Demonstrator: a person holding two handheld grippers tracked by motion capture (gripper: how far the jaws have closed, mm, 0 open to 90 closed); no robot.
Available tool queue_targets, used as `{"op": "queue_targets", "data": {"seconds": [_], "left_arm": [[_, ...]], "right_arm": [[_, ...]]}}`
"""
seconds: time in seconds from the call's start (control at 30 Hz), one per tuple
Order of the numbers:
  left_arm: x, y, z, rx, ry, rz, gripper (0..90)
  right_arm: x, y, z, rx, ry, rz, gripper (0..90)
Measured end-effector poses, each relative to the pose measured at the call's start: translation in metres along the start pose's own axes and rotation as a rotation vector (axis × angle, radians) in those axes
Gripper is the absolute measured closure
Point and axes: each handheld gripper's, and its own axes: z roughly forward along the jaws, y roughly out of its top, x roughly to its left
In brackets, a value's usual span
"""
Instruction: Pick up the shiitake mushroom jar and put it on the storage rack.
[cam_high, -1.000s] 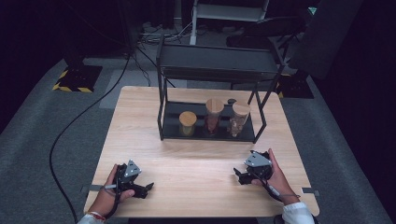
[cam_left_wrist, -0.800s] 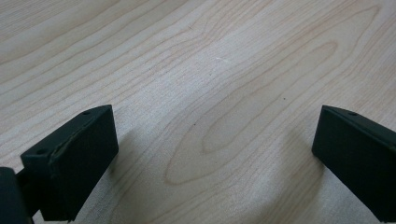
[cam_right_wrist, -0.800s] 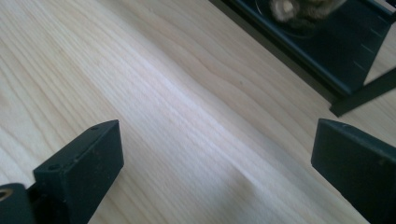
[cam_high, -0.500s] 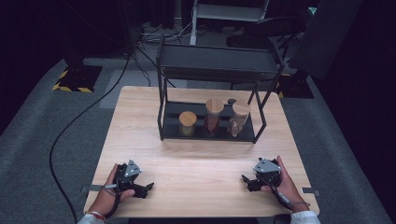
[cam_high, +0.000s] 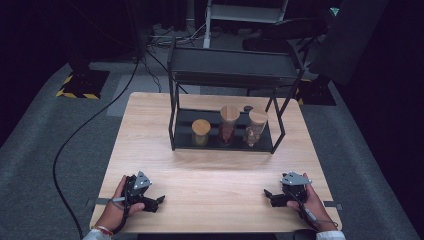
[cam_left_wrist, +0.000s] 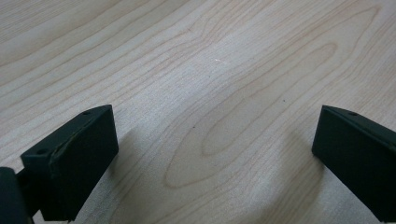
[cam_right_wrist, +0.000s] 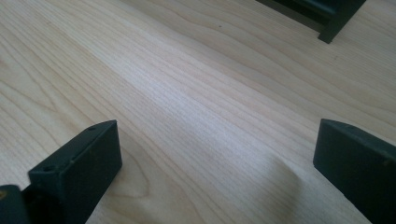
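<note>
My left gripper rests low over the wooden table near its front left corner, held by a hand. In the left gripper view its jaws stand wide apart over bare wood. My right gripper sits near the front right corner, pointing left. Its jaws have just been opening and hold nothing. A black two-level rack stands at the table's far middle. On its lower shelf are three jars with wooden lids: a short one, a tall one and another.
A small dark object lies on the lower shelf behind the jars. One rack leg shows at the top right of the right gripper view. Grey carpet and a black cable surround the table.
The right gripper has moved to the right and toward the table's front edge. The left gripper has stayed in place.
</note>
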Motion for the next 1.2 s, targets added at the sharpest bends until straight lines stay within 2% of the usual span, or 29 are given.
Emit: {"op": "queue_targets", "data": {"seconds": [0.07, 0.3, 0.7, 1.2], "left_arm": [[0.0, 0.0, 0.0, 0.0, 0.0, 0.0, 0.0], [-0.001, 0.0, 0.0, 0.0, 0.002, -0.002, 0.0], [-0.001, 0.0, 0.0, 0.0, 0.002, -0.002, 0.0], [0.0, 0.0, 0.0, 0.001, 0.001, -0.002, 0.0]], "right_arm": [[-0.002, -0.001, -0.001, 0.005, 0.004, 0.009, 0.5], [-0.021, -0.003, -0.005, 0.043, 0.063, 0.094, 0.3], [-0.027, -0.006, -0.007, 0.043, 0.069, 0.089, 0.3], [-0.028, -0.006, -0.007, 0.043, 0.072, 0.09, 0.0]]}}
